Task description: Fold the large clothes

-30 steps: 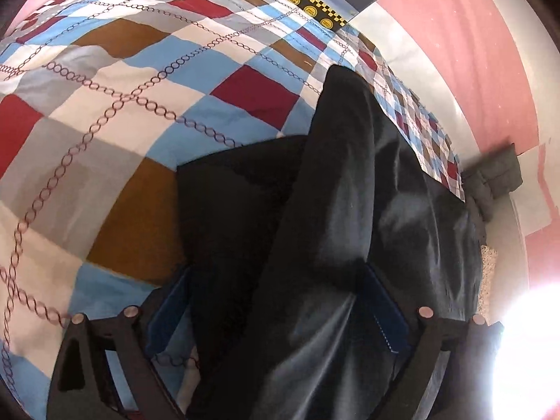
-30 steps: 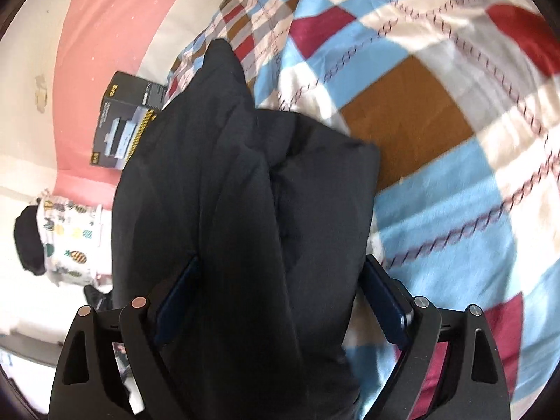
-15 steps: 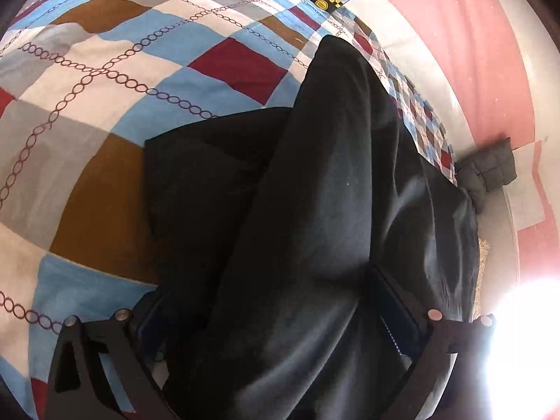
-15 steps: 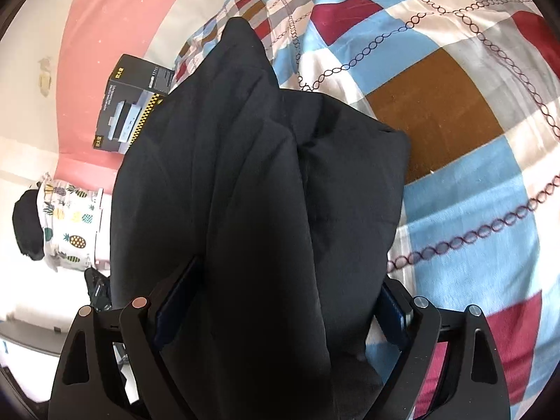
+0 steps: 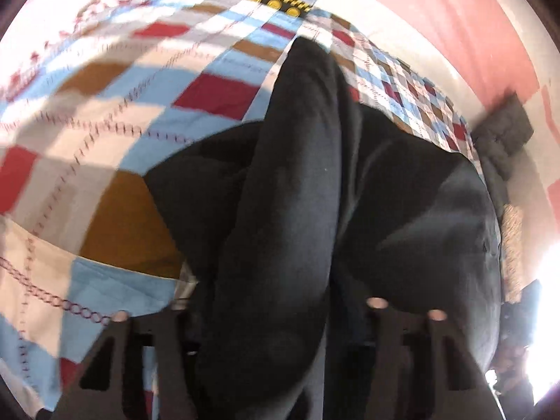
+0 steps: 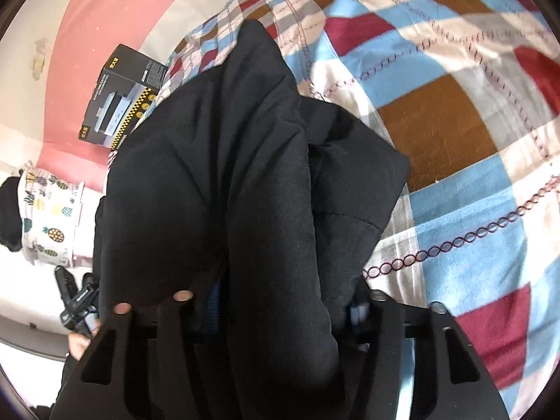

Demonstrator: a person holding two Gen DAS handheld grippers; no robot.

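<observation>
- Garment: the black cloth is lying on the checked bedspread, with one long raised fold running straight away from you toward the bed's far edge.
- Your left gripper is clamping the near end of that fold; its jaws have just been closing on it.
- Your right gripper is pinching the same fold, its jaws also having just been closing with cloth between them.
- A dark box is sitting near the fold's far tip.
</observation>
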